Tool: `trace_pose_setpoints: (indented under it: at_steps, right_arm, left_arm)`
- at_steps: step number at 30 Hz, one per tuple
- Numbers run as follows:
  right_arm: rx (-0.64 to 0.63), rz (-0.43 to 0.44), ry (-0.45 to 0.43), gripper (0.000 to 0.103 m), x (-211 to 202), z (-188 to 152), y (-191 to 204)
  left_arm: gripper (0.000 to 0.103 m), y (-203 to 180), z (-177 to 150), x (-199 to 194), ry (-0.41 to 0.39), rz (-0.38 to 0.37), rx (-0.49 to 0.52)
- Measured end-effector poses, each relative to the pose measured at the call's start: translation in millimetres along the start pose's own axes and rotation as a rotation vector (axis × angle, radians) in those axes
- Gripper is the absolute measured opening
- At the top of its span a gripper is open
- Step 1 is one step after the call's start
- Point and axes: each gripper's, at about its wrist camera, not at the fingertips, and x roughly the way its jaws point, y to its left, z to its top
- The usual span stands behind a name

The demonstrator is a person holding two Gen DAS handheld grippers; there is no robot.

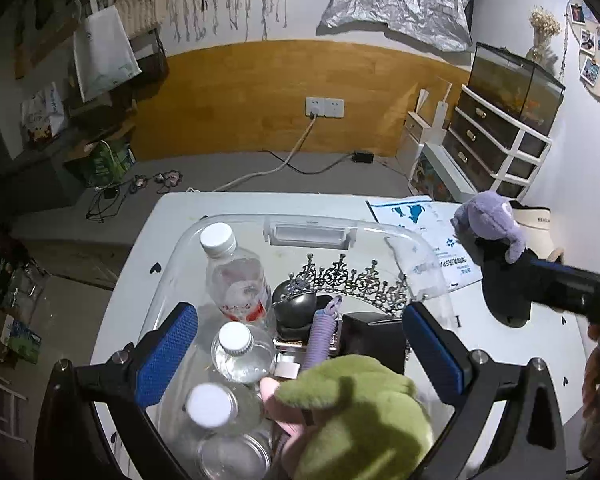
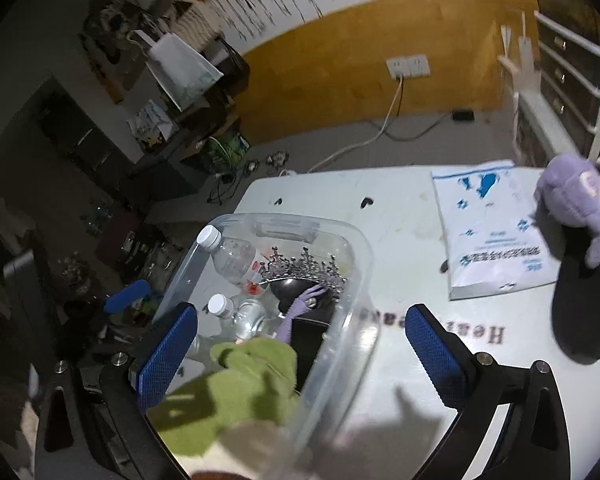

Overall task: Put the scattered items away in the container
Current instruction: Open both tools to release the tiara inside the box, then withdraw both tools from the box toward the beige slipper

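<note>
Lying in the clear container on the white table, the green plush toy sits beside bottles and a crown. The left gripper and the right gripper are both spread wide, holding nothing. A purple plush toy remains outside, near a printed bag.

Dim room, wood-panelled wall
</note>
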Motion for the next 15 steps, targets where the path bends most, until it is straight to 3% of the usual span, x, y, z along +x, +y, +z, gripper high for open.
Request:
trace_pose_setpoints:
  at_steps: [4, 15]
  right_arm:
    - [-0.027, -0.006, -0.060, 0.103, -21.5, -15.5, -4.6]
    - [0.004, -0.154, -0.250, 0.103, -67.5, -60.8, -51.4]
  left_arm:
    - [0.103, -14.1, -6.0, -22.4, -0.042, 0.032, -0.009]
    - [0.103, -73.3, -33.2, -51.1, -0.148, 0.089, -0.069]
